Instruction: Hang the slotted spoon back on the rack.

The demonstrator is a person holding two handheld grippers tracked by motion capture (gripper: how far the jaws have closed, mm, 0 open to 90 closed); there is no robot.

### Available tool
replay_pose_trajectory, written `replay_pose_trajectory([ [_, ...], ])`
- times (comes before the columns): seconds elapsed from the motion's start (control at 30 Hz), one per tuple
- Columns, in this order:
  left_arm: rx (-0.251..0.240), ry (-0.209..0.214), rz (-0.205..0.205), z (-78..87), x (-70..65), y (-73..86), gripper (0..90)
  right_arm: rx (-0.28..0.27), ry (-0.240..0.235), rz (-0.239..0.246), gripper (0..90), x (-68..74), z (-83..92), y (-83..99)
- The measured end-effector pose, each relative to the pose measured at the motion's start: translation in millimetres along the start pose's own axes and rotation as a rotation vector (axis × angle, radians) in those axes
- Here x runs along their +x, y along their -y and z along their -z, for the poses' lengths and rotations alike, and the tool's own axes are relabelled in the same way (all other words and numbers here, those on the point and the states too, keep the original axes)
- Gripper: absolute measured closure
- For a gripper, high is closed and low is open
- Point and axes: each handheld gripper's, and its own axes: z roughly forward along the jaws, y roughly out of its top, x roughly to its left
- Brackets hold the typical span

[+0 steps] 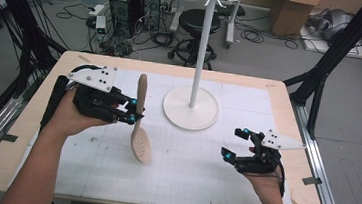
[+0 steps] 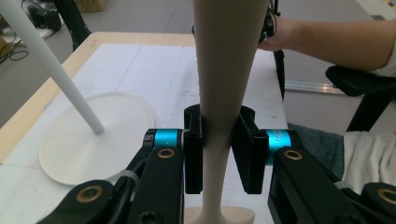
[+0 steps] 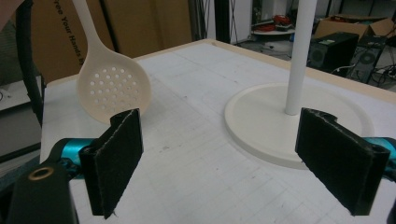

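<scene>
A beige slotted spoon [image 1: 139, 123] hangs almost upright over the left part of the mat, with its perforated head [image 1: 141, 147] low near the surface. My left gripper [image 1: 135, 111] is shut on its handle [image 2: 224, 70], and both pads press the narrow part [image 2: 223, 149]. My right gripper [image 1: 231, 143] stands open at the right of the mat, nothing between its jaws [image 3: 233, 158]. From there I see the spoon's head [image 3: 113, 88] to the left. A white hook stand [image 1: 201, 49] rises from its round base [image 1: 191, 108] at mid table.
A white gridded mat [image 1: 212, 175] covers the wooden table [image 1: 27, 117]. The stand's base [image 2: 88, 140] and pole [image 3: 299, 56] lie between the two grippers. Beyond the far edge are a black stool [image 1: 196, 23], computer towers [image 1: 133, 2], cables and cardboard boxes [image 1: 291, 9].
</scene>
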Motion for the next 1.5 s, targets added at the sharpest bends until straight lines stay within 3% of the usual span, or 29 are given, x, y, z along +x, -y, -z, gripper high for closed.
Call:
replay_pose_trajectory([
  [0.4,0.002,0.012,0.006,-2.8,2.7,-0.1,75.1,-0.02,-0.008,0.003,14.2,-1.0,1.6,-9.4],
  [0.53,0.006,0.022,0.004,-7.2,2.6,-1.3,75.1,-0.051,-0.04,-0.004,14.2,-1.3,0.9,-20.9],
  [0.67,-0.001,0.032,-0.004,-11.7,1.8,-5.6,75.1,-0.054,-0.058,0.036,14.2,2.9,-3.5,-37.1],
  [0.93,0.01,0.058,-0.027,-23.7,1.8,-16.8,75.1,-0.088,-0.182,0.07,14.2,10.7,-16.4,-77.5],
  [1.17,0.008,0.073,-0.039,-29.0,2.1,-22.7,75.1,-0.095,-0.246,0.114,14.2,19.0,-22.7,-107.7],
  [1.5,0.008,0.077,-0.059,-38.1,-0.7,-35.5,75.1,-0.095,-0.298,0.171,14.3,34.8,-41.5,-135.4],
])
